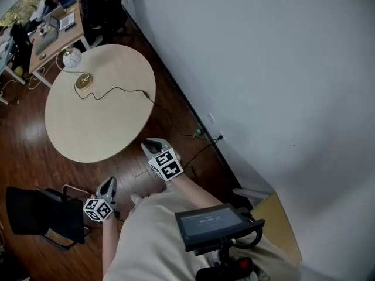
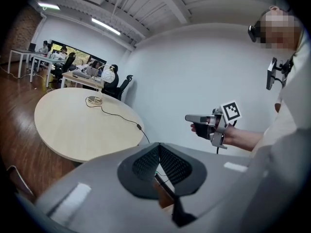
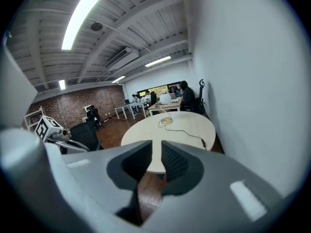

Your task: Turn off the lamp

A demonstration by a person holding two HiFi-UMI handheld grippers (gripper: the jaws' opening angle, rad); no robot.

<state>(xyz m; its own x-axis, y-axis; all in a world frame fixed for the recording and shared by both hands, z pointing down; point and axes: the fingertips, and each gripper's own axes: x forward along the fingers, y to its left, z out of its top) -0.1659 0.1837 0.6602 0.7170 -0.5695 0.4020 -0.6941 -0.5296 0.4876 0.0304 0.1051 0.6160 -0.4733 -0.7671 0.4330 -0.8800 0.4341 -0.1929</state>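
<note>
The lamp stands at the far side of the round pale table (image 1: 99, 127). It has a white globe (image 1: 71, 57) and a gold base (image 1: 83, 81). Its black cord runs across the top to an inline switch (image 1: 145, 92) near the right rim, then drops to the floor. My right gripper (image 1: 151, 143) hovers just short of the table's near edge, jaws slightly apart with nothing between them (image 3: 156, 147). My left gripper (image 1: 110, 182) hangs lower and further back, jaws closed on nothing (image 2: 158, 147). Both gripper views show the lamp (image 2: 109, 74) (image 3: 165, 99) far ahead.
A black chair (image 1: 41, 212) stands by my left side. Desks with seated people (image 1: 55, 22) lie beyond the table. A white wall runs along the right, with a socket and cable (image 1: 199, 132) at its foot. A tablet (image 1: 214, 224) hangs at my chest.
</note>
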